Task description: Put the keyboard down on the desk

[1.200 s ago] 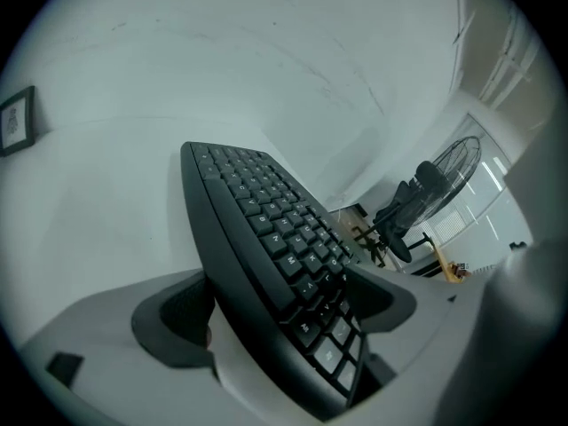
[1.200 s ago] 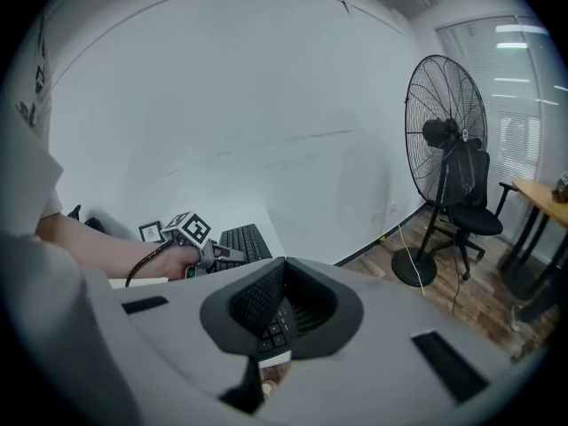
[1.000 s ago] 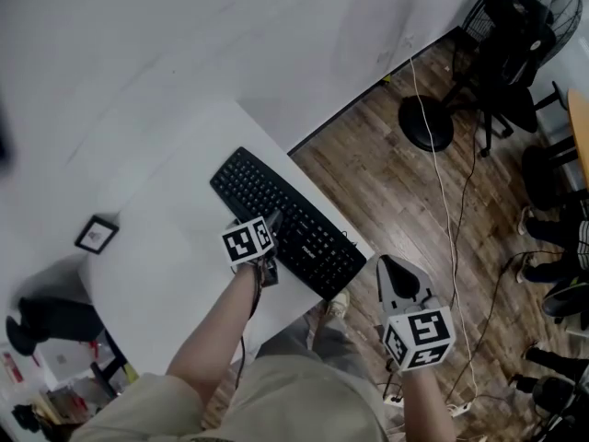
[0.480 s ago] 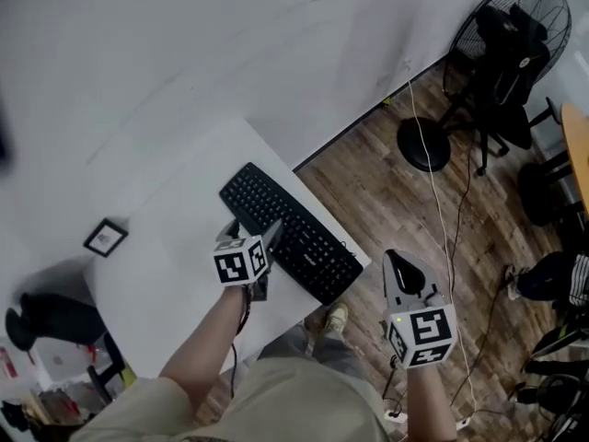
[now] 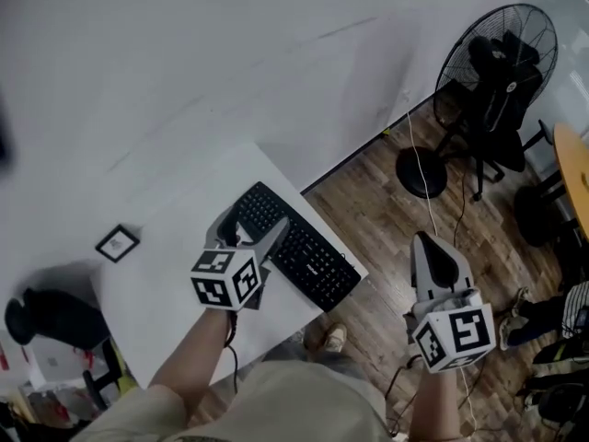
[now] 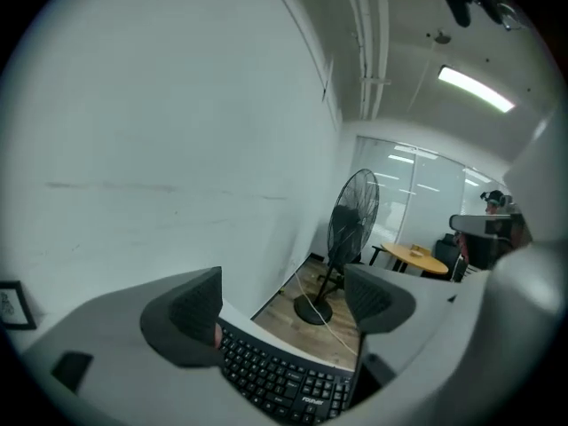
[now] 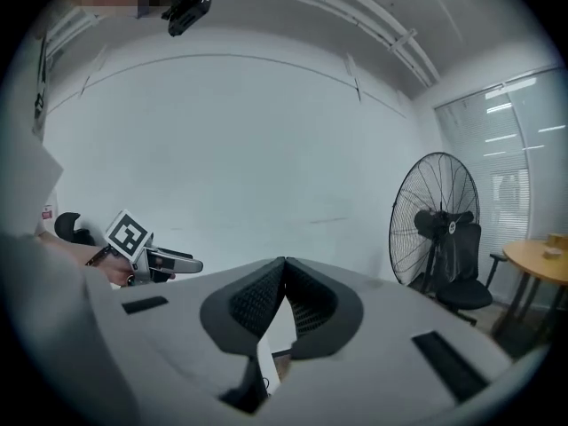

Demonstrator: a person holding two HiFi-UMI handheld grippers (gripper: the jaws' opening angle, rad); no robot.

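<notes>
The black keyboard (image 5: 299, 247) lies flat on the white desk (image 5: 166, 293), running along its right edge. My left gripper (image 5: 250, 230) hovers over the keyboard's left end, open, with nothing between its fingers. In the left gripper view the keyboard (image 6: 280, 382) shows below and between the spread pads of the left gripper (image 6: 284, 307). My right gripper (image 5: 431, 249) is off the desk, over the wooden floor to the right, holding nothing. Its pads meet at the tips in the right gripper view (image 7: 285, 278), so it is shut. That view also shows the left gripper (image 7: 149, 257) at the far left.
A small black-framed square (image 5: 118, 243) lies on the desk's far left. A standing fan (image 5: 497, 58) and a dark chair stand on the wooden floor at the right, with a white cable (image 5: 425, 178) trailing across it. An orange table edge (image 5: 578, 168) shows at the far right.
My left gripper has drawn back from the keyboard's near edge toward the person. The right gripper has shifted right. The keyboard stays flat on the desk.
</notes>
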